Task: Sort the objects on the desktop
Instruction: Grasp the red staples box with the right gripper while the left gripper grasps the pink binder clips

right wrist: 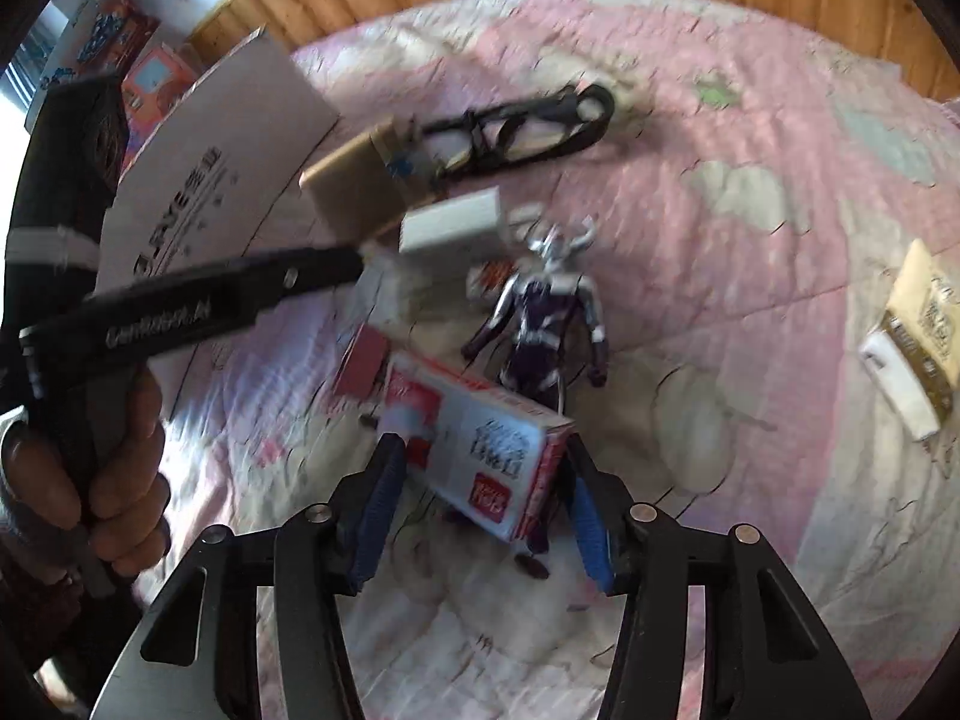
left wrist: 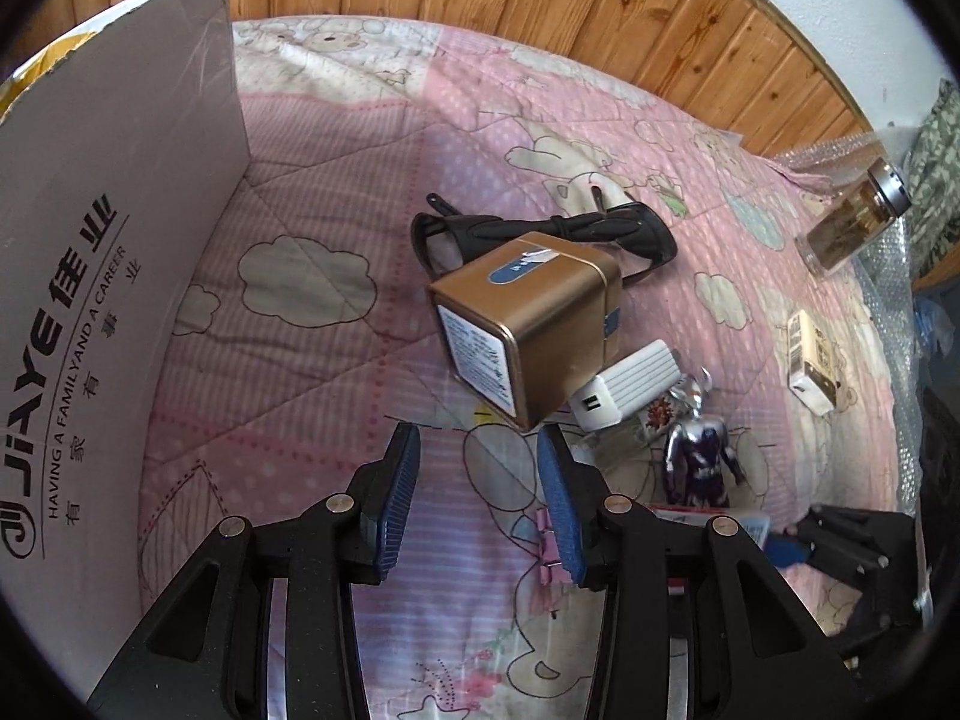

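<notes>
R gripper [right wrist: 480,510] is set apart around the red-white carton [right wrist: 480,450], pads not seen pressing. L gripper [left wrist: 477,504] is held apart, empty, near the gold tin [left wrist: 528,324]. Carton should be squared btwn pads before squeezing. Counted near tin: 1 charger [left wrist: 624,384], 1 figure [left wrist: 699,450], 1 glasses [left wrist: 540,234], 1 cardboard box [left wrist: 114,240].

Two hand-held grippers angle steeply downward, the left gripper [left wrist: 478,441] with jaws apart and empty, the right gripper [right wrist: 480,450] with jaws spread wide, a hand [right wrist: 114,462] clasping the left one's handle.
</notes>
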The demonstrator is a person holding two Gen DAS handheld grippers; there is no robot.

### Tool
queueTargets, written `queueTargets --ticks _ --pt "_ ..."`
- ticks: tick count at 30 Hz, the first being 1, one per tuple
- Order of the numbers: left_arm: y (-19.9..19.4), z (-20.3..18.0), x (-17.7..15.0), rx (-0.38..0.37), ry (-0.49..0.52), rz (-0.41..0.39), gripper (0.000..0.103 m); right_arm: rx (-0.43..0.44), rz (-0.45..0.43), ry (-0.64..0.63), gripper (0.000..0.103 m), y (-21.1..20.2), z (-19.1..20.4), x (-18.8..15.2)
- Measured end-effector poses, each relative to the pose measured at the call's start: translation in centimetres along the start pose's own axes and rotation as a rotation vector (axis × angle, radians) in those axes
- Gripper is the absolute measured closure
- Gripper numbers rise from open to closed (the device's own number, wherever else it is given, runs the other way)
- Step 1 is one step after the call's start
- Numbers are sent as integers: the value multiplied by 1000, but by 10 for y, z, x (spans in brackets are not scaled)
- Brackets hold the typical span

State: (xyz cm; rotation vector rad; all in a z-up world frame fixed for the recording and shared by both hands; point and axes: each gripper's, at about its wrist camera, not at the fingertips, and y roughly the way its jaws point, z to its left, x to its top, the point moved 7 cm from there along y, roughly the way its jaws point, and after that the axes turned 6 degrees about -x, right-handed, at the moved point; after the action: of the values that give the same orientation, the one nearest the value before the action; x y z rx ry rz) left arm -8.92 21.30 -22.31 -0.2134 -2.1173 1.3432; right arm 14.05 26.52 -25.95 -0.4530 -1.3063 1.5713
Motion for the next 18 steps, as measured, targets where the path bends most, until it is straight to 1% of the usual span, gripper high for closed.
queueTargets --ticks 2,3,6,7,8,10,12,14,15,16,17,18 --pt "-1 -3 -2 -25 -2 9 60 84 103 -88 50 -2 21 -11" --pt "-1 -7 -3 -39 5 16 60 75 105 -124 51 -6 27 -13" --pt "1 -20 -8 -67 38 30 60 -60 40 -200 49 -19 29 -6" --pt "3 -23 -11 -72 51 40 60 -85 12 -203 43 -22 28 -2" --pt "6 -25 -13 -70 59 53 60 -93 -7 -198 41 -22 27 1" --pt "12 -26 -19 -66 68 81 60 -82 -20 -196 41 -17 29 2" --pt "12 -28 -21 -62 88 70 60 -66 -18 -208 40 -8 32 -3" --pt "11 -30 -22 -70 97 75 59 -84 -32 -228 39 -7 31 -4" --pt "12 -31 -23 -75 99 77 59 -81 -21 -235 43 -8 32 -6" --pt "11 -33 -25 -83 107 80 59 -65 13 -233 52 -8 31 -9" --pt "12 -37 -27 -94 123 90 59 -52 45 -224 54 -8 32 -15" --pt "12 -41 -30 -101 139 100 59 -53 58 -226 58 -11 31 -19"
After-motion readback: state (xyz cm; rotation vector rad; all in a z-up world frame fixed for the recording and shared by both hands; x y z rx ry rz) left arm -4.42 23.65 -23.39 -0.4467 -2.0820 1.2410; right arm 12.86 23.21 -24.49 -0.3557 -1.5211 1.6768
